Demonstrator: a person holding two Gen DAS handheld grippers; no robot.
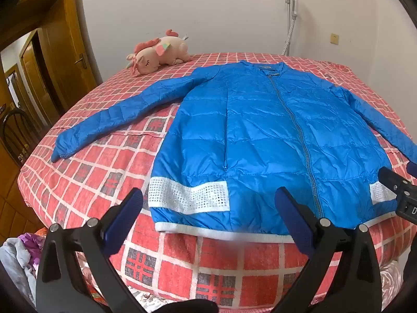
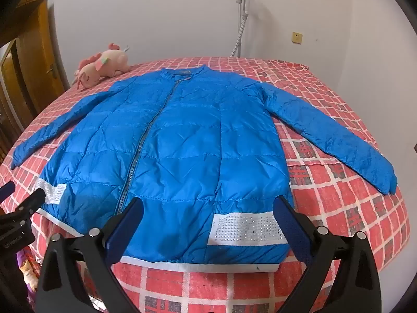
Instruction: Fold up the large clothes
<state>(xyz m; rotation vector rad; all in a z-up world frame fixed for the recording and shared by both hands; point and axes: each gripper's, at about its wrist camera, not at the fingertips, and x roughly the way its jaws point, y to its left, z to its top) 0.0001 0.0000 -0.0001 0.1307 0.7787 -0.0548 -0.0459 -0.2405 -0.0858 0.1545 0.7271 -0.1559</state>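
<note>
A blue padded jacket [image 1: 265, 135] [image 2: 177, 151] lies flat and zipped on the bed, front up, collar toward the wall, both sleeves spread out to the sides. White studded bands and a white hem run along its near edge. My left gripper [image 1: 209, 195] hangs open just above the hem's left part, nothing between its blue pads. My right gripper [image 2: 208, 204] stands open over the hem's right part, also holding nothing. Each gripper shows at the edge of the other's view: the right gripper [image 1: 401, 190] and the left gripper [image 2: 18, 208].
The bed's red checked cover [image 1: 104, 172] [image 2: 338, 208] reaches the near edge. A pink plush unicorn [image 1: 159, 52] [image 2: 101, 65] lies at the far left by the wall. A garment steamer pole [image 1: 290, 13] stands behind the bed. Wooden doors [image 1: 52, 60] are at the left.
</note>
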